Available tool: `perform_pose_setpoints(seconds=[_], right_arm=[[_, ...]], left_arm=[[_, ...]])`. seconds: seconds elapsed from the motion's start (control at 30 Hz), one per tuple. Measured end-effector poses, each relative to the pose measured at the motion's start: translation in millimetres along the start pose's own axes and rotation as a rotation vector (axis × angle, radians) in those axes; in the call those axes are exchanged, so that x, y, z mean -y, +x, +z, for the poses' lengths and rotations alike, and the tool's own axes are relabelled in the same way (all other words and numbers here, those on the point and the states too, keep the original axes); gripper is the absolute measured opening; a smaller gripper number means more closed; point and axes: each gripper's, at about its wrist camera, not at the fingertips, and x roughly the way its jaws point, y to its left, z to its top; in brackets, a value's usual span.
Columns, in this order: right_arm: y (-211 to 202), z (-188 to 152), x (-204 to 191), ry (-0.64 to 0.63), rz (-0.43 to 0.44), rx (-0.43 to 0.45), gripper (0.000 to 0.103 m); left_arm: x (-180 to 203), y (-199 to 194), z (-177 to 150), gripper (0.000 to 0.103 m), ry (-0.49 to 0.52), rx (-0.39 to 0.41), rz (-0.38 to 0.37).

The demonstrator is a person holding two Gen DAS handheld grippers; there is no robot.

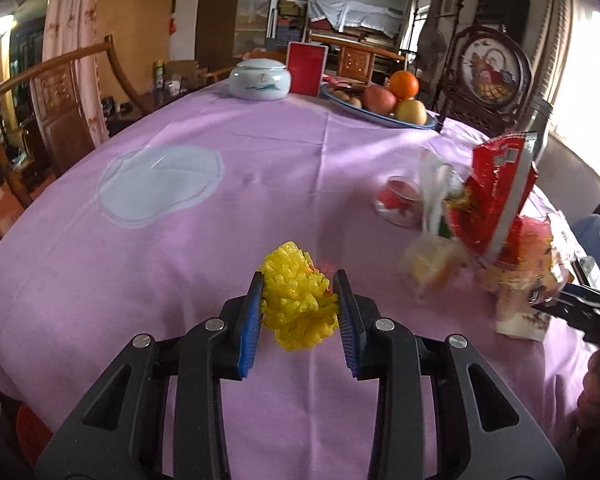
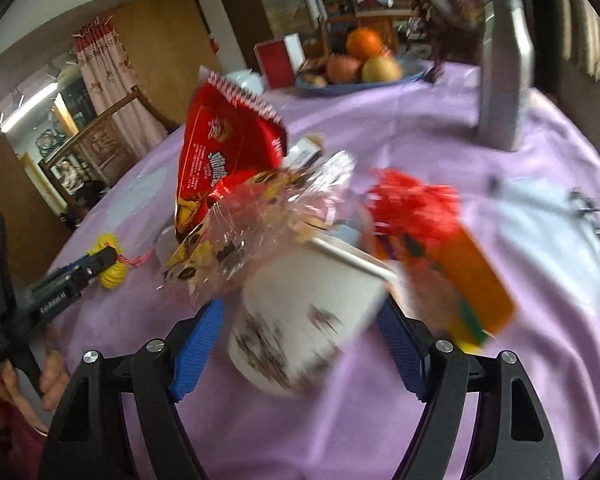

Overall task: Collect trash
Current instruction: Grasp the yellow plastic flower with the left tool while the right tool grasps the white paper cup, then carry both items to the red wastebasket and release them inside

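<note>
Lilac tablecloth [image 1: 220,220] carries left gripper [image 1: 298,292] pinching yellow netting [image 1: 296,300], right gripper [image 2: 300,320] clasping cup [image 2: 304,320].

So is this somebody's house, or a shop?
Most likely a house, a dining room: a round table with a pink cloth, a fruit plate on it, carved wooden chairs around it and a curtain behind.

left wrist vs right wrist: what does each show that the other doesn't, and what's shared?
Left wrist only: the white lidded jar and the pale patch on the tablecloth.

Right wrist only: the silver flask, the orange carton, and the right gripper around the white paper cup.

Both: the left gripper pinching the yellow foam net, the red snack bag, the fruit plate and the red box.
</note>
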Motion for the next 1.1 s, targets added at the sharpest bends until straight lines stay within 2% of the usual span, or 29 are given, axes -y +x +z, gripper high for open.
perform_pose_setpoints(seconds=[0.07, 0.17, 0.23, 0.3, 0.43, 0.6, 0.83, 0.93, 1.1], right_arm=[[0, 21, -11, -0.044, -0.017, 0.053, 0.060], [-23, 58, -27, -0.124, -0.061, 0.175, 0.059], [-31, 79, -30, -0.146, -0.055, 0.202, 0.059], [-27, 92, -30, -0.170, -0.080, 0.188, 0.059], [-18, 80, -18, -0.149, -0.033, 0.171, 0.059], [-16, 59, -12, -0.159, 0.005, 0.225, 0.059], [-50, 56, -13, -0.174, 0.116, 0.350, 0.059], [-54, 53, -19, -0.206, 0.110, 0.363, 0.059], [-46, 49, -29, -0.234, 0.102, 0.327, 0.058]], left_arm=[[-5, 5, 1, 0.035, -0.005, -0.014, 0.008], [-11, 9, 7, 0.035, -0.019, -0.036, 0.003], [-18, 7, 13, 0.035, -0.042, -0.035, -0.007], [-21, 6, 18, 0.035, -0.058, -0.024, -0.006], [-24, 6, 25, 0.035, -0.078, -0.007, -0.007], [-30, 2, 28, 0.035, -0.091, -0.001, 0.002], [-54, -17, 29, 0.035, -0.147, 0.029, 0.047], [-68, -27, 27, 0.035, -0.177, 0.039, 0.058], [-96, -59, 18, 0.035, -0.227, 0.068, 0.115]])
